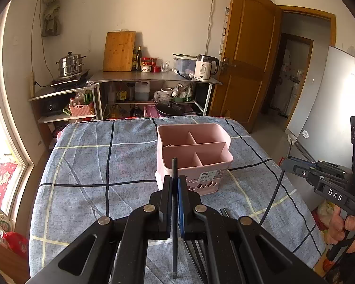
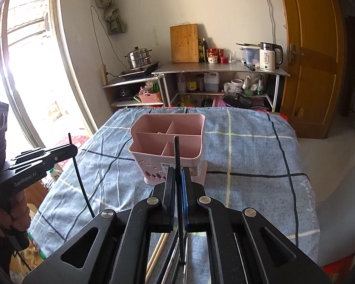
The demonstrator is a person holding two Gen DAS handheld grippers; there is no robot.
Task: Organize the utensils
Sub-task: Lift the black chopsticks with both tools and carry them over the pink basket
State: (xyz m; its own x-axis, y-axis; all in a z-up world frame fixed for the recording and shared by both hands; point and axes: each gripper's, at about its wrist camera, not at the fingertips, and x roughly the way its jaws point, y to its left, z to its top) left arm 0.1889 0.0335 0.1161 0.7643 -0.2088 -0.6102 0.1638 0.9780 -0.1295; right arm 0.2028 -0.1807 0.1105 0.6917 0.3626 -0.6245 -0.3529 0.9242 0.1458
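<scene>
The left gripper point(image 1: 175, 182) is clamped on a thin dark chopstick point(image 1: 174, 213), its two pads pressed together on the stick with no gap to either side. In the left wrist view that chopstick's long axis runs nearly straight up and down the picture: its upper tip stands above the fingertips and points toward the pink utensil basket point(image 1: 194, 156), its lower end reaches down between the gripper's arms toward the camera. The right gripper point(image 2: 178, 177) is likewise closed tight on a second dark chopstick point(image 2: 178, 189), whose long axis also lies along the line of the fingers, upper tip toward the basket, lower end back between the arms. Both sticks are lifted clear of the blue checked cloth point(image 1: 94, 165) that covers the table. The basket stands upright on the cloth ahead of both grippers, near but apart from them; its open top is split into compartments, a long one across the middle and smaller ones before and behind it. On the cloth below the right gripper lie pale wooden chopsticks point(image 2: 157, 253) and some metal ones point(image 2: 171, 260), their lengths running roughly toward the basket too. A hand point(image 1: 348, 229) holds the right gripper's handle at the edge of the left view.
</scene>
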